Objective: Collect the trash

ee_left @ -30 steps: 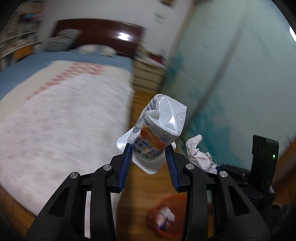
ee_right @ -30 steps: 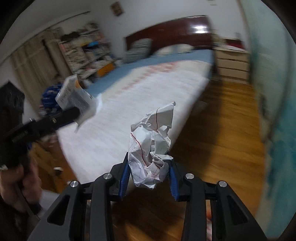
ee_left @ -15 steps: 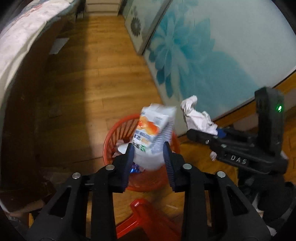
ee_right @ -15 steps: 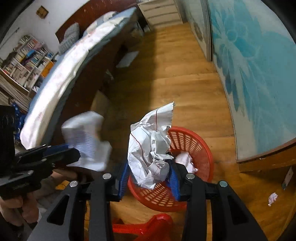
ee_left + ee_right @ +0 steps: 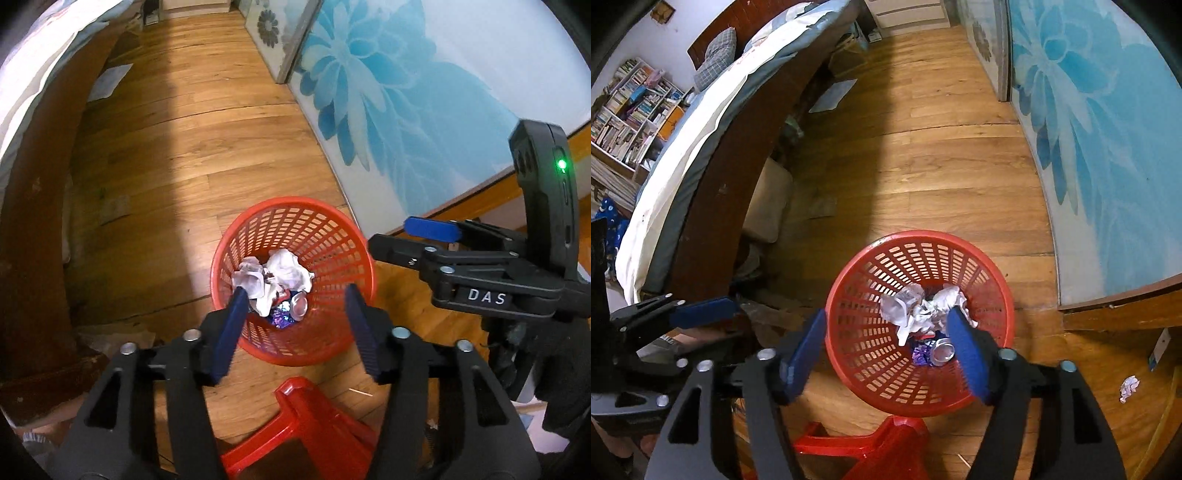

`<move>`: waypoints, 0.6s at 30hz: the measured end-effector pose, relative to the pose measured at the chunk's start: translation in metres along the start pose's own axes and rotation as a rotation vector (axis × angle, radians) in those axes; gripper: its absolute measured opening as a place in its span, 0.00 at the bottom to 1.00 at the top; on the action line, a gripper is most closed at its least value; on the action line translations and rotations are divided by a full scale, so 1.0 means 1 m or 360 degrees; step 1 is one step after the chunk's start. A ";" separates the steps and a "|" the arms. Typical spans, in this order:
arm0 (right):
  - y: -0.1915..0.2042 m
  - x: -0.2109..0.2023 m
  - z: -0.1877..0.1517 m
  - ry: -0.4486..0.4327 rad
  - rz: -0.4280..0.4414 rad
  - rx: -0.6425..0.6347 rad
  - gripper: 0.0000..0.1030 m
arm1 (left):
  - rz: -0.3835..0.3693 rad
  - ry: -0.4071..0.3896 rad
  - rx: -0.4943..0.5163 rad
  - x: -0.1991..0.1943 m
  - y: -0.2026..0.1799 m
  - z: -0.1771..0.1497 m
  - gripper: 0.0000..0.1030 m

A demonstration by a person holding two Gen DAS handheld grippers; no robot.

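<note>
A bedroom with a wooden floor (image 5: 942, 155) is seen, the bed (image 5: 701, 122) along one side and a red basket (image 5: 295, 210) on the boards near a flowered blue panel (image 5: 388, 92). Both the left tool (image 5: 293, 328) and the right tool (image 5: 886, 350) are held above the basket, their jaws opening with nothing between them, while crumpled paper (image 5: 923, 314) and wrappers are seen lying inside it. The drop appears done; next, a paper scrap (image 5: 1128, 387) left on the floor would probably have to be reached and gripped.
</note>
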State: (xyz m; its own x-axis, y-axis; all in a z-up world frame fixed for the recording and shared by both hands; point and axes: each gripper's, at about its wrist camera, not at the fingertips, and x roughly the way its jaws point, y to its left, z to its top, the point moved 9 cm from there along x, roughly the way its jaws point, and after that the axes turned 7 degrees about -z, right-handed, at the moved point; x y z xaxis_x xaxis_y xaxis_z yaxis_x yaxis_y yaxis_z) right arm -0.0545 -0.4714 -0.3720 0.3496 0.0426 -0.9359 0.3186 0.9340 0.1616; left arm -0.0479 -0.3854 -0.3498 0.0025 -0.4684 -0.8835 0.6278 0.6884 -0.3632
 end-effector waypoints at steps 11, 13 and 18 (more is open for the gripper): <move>0.023 -0.027 0.019 -0.0088 0.0021 -0.0031 0.68 | 0.0151 -0.0261 -0.0165 -0.097 0.044 0.032 0.75; 0.040 -0.037 0.029 -0.0126 0.0026 -0.0072 0.70 | 0.0175 -0.0337 -0.0171 -0.124 0.053 0.040 0.75; 0.101 -0.074 0.064 -0.0268 0.0070 -0.0259 0.77 | 0.0320 -0.0616 -0.0080 -0.230 0.080 0.057 0.84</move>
State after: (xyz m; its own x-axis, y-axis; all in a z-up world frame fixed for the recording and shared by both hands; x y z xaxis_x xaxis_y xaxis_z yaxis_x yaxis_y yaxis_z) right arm 0.0080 -0.4034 -0.2661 0.5063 0.0374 -0.8616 0.1586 0.9780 0.1356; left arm 0.0462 -0.2543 -0.1584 0.4185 -0.4888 -0.7655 0.5463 0.8088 -0.2178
